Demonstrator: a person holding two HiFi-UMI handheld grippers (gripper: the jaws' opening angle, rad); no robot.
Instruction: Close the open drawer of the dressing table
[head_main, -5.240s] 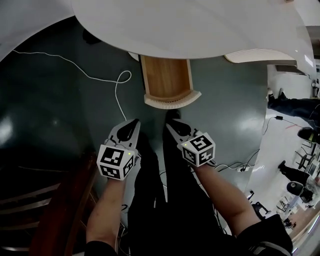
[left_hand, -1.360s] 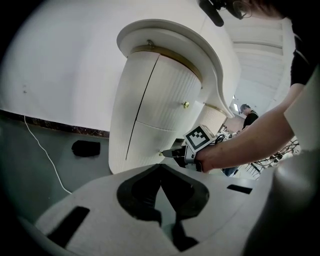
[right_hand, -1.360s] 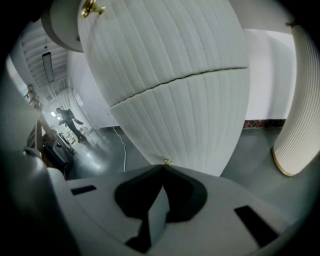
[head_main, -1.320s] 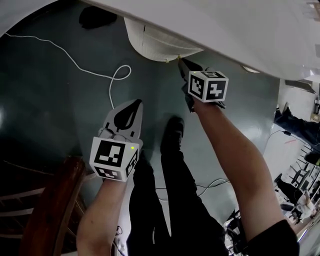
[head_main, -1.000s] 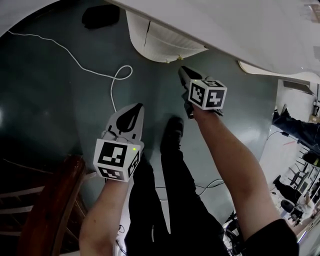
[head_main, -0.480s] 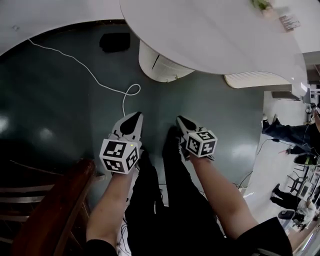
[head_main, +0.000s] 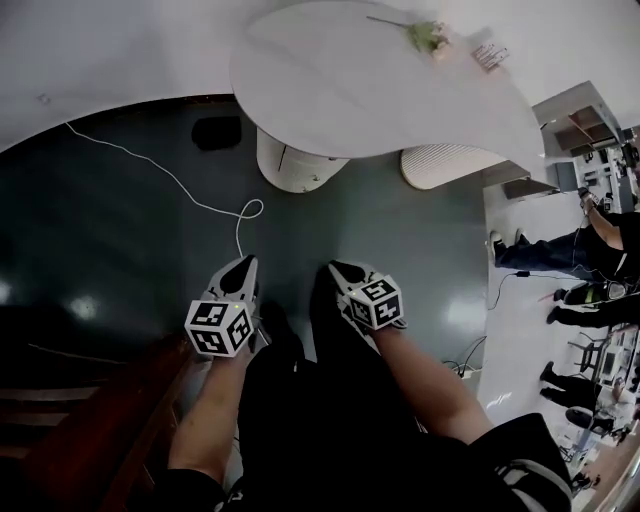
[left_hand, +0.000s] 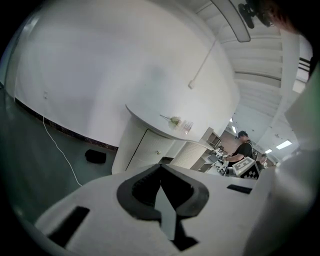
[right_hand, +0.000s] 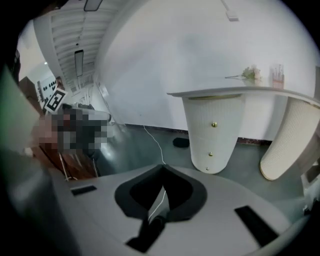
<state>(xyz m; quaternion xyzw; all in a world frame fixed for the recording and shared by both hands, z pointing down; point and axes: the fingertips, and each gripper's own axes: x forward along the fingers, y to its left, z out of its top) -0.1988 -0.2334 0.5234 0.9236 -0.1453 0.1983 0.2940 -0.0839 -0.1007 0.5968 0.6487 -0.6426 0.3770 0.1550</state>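
The white dressing table (head_main: 380, 90) spreads across the top of the head view. Its ribbed drawer pedestal (head_main: 292, 168) stands under the top, drawer fronts flush, none sticking out. The right gripper view shows the same pedestal (right_hand: 214, 132) with small gold knobs down its front. My left gripper (head_main: 240, 266) and right gripper (head_main: 338, 270) hover side by side over the dark floor near my legs, well short of the pedestal. Both are shut with nothing in them. The left gripper (left_hand: 161, 167) points at the table, as does the right gripper (right_hand: 162, 167).
A white cable (head_main: 180, 185) loops across the green floor, and a black object (head_main: 216, 132) lies by the wall. A second ribbed support (head_main: 450, 165) stands to the right. A wooden chair (head_main: 90, 420) is at lower left. People (head_main: 560, 250) stand far right.
The drawer that stood open earlier is now flush. My right gripper, which was up at the drawer front, has drawn back beside the left, and the table lies farther away.
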